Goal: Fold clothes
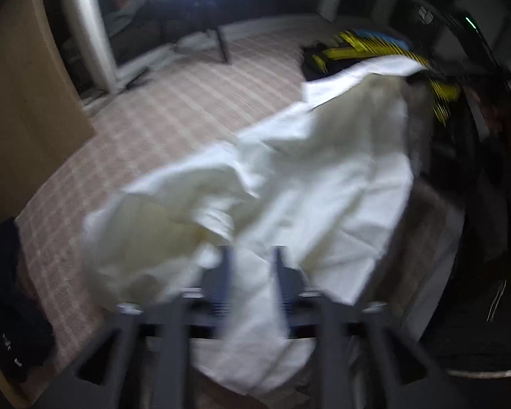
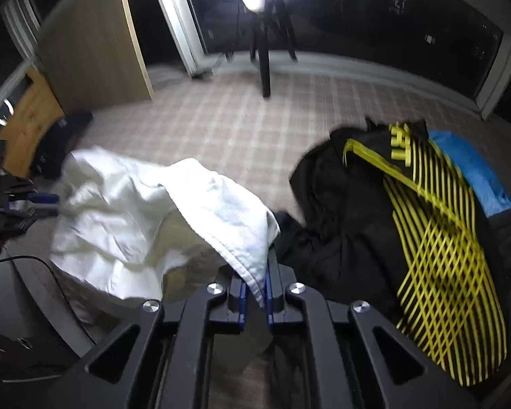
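A white garment (image 1: 306, 187) lies rumpled and partly lifted over the plaid-covered surface (image 1: 170, 109). In the left wrist view, which is blurred, my left gripper (image 1: 252, 266) has its fingers (image 1: 225, 272) well apart. A fold of the white cloth runs through the gap and hangs down toward the camera. In the right wrist view my right gripper (image 2: 255, 276) is shut on the hemmed edge of the white garment (image 2: 136, 211), which rises from the surface to the pads. The left gripper (image 2: 46, 202) shows at the cloth's far left edge.
A black garment with yellow stripes (image 2: 408, 221) lies bunched to the right, with a blue item (image 2: 470, 170) behind it. A dark garment (image 2: 61, 139) sits at the far left. A lamp tripod (image 2: 265, 68) and a wooden board (image 2: 92, 44) stand beyond the plaid surface (image 2: 221, 126).
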A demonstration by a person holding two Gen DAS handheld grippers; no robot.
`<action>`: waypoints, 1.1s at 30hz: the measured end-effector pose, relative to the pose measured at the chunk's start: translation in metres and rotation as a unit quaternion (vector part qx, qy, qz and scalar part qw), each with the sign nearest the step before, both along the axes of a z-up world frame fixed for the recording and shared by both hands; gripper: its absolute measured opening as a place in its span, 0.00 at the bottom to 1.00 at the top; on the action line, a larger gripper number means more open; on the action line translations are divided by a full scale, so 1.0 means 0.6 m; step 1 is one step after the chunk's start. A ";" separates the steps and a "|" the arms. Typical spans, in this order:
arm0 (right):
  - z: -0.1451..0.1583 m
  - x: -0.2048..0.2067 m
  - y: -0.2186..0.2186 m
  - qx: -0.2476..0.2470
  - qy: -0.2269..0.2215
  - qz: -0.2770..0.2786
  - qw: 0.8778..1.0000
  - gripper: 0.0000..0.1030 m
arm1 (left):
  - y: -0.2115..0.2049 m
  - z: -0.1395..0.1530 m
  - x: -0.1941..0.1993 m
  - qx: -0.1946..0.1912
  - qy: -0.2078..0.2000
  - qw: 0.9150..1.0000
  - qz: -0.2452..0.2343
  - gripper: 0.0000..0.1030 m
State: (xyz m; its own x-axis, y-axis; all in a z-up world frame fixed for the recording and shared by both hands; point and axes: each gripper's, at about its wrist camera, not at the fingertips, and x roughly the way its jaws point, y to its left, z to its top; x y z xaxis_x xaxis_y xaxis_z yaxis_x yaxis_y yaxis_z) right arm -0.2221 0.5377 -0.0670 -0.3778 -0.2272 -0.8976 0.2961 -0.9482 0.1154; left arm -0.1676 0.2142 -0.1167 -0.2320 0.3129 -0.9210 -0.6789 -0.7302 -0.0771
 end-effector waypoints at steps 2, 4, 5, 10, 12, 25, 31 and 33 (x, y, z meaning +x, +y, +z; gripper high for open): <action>-0.026 0.002 -0.009 0.014 -0.014 0.004 1.000 0.08 | 0.037 -0.030 0.020 -0.024 0.001 0.999 -0.038 0.48; -0.049 0.000 -0.005 0.023 -0.026 0.006 0.999 0.08 | 0.067 -0.059 0.026 -0.056 0.008 0.997 -0.059 0.48; -0.057 -0.001 -0.005 0.029 -0.029 0.007 0.999 0.08 | 0.074 -0.072 0.019 -0.069 0.006 0.996 -0.058 0.47; -0.076 -0.006 -0.006 0.092 -0.012 0.009 0.996 0.38 | 0.075 -0.099 -0.027 -0.071 -0.020 0.997 -0.027 0.01; -0.078 -0.011 -0.008 0.085 -0.008 0.017 0.996 0.44 | 0.067 -0.082 -0.034 -0.051 -0.016 0.998 -0.017 0.01; -0.102 -0.029 -0.004 0.061 -0.027 0.031 0.997 0.15 | 0.077 -0.059 0.050 -0.034 -0.021 0.998 -0.041 0.02; -0.105 -0.025 -0.007 0.071 -0.027 0.043 0.996 0.15 | 0.105 -0.107 0.075 -0.079 -0.010 0.996 -0.037 0.33; -0.106 -0.027 -0.006 0.071 -0.027 0.044 0.996 0.15 | 0.104 -0.089 0.079 -0.083 0.010 0.996 -0.032 0.40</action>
State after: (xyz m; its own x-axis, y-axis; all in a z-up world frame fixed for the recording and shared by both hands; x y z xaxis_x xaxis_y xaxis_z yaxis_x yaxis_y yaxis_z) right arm -0.2380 0.5344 -0.1305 -0.3127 -0.1259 -0.9415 0.3758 -0.9267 -0.0008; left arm -0.1204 0.2767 -0.1700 -0.2351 0.1725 -0.9565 -0.7252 -0.6864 0.0545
